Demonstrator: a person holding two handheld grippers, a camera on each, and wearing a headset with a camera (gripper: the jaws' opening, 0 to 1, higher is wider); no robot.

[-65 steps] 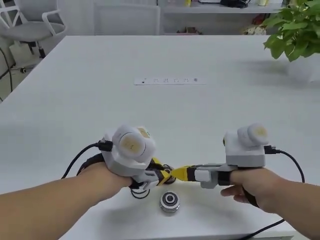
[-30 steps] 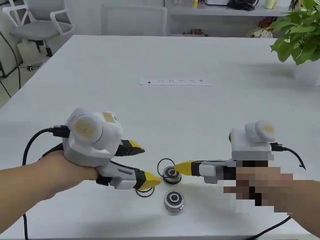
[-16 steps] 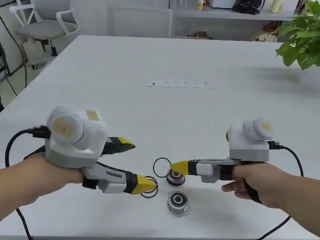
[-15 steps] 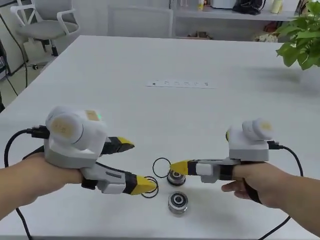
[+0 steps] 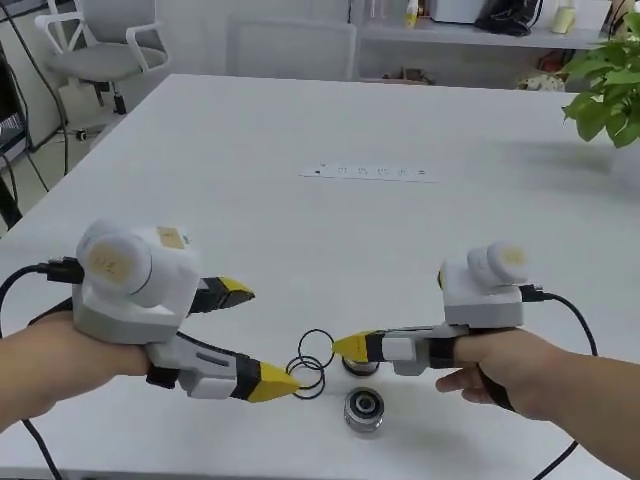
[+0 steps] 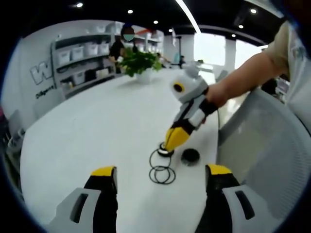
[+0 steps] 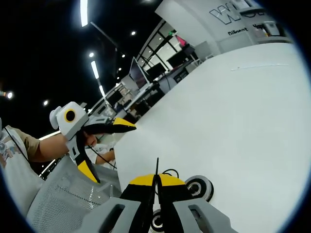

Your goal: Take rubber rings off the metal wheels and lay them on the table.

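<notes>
left gripper (image 5: 262,337) fingers spread | right gripper (image 5: 342,347) fingers pinching rubber ring (image 5: 316,346) | risk: thin-edge grip slips, ring drops onto metal wheel (image 5: 363,408)

A leafy green plant (image 5: 608,85) stands at the far right of the table (image 5: 250,150). A thin strip with small marks (image 5: 368,172) lies near the table's middle. Beyond the far edge a pale chair (image 5: 290,45) is pushed in, and a grey office chair (image 5: 100,50) stands off to the left. A shelf (image 5: 470,35) behind carries a bottle (image 5: 412,12) and a black bag (image 5: 515,15). In the left gripper view, white bins (image 6: 82,51) line the wall shelving.
</notes>
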